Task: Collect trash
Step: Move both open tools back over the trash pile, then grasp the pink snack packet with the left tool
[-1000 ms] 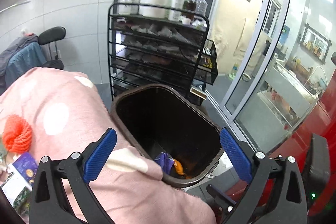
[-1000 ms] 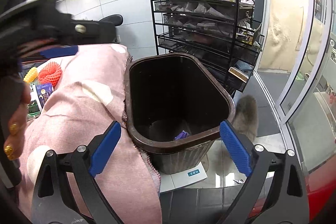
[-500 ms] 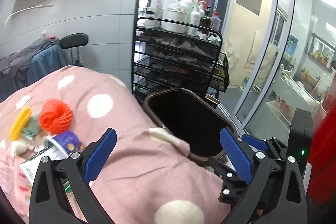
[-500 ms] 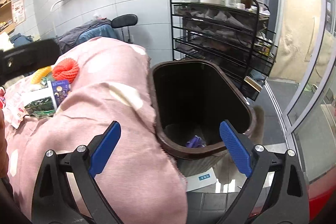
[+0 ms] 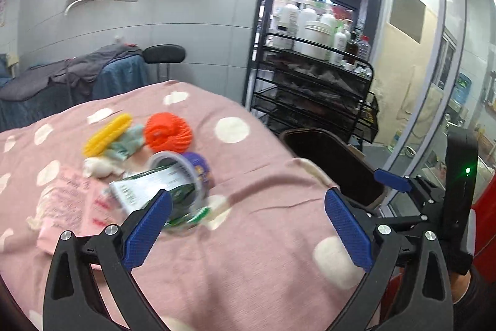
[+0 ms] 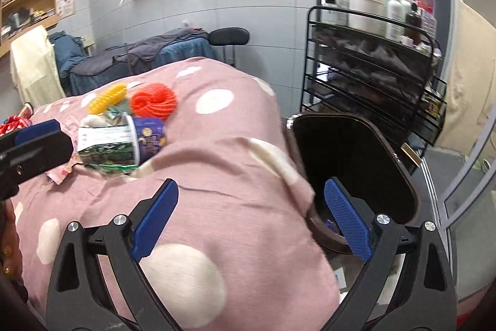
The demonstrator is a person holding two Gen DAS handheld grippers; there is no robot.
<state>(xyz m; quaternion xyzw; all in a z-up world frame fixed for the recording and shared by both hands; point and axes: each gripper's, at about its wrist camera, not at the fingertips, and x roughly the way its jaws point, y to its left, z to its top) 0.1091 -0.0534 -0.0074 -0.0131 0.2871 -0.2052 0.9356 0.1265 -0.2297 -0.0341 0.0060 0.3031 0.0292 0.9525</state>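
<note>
Trash lies on a pink dotted cloth [image 5: 254,238]: a purple cup [image 5: 192,172] on its side with a green-and-white wrapper [image 5: 148,188] in it, an orange foam net [image 5: 169,132], a yellow foam net [image 5: 107,134], white tissue [image 5: 97,168] and a pink packet [image 5: 71,207]. The dark brown bin [image 6: 356,172] stands at the cloth's right edge. My left gripper [image 5: 248,228] is open and empty, just right of the cup. My right gripper [image 6: 251,222] is open and empty over the cloth beside the bin; it also shows in the left wrist view [image 5: 393,180].
A black wire rack [image 6: 372,73] with white bottles stands behind the bin. A glass partition [image 5: 434,114] is on the right. A blue-covered bed [image 6: 139,61] and black stool [image 6: 229,36] stand by the grey wall.
Both grippers have swung left, away from the bin and toward the trash pile. The cup and wrappers now sit close in front of the left gripper.
</note>
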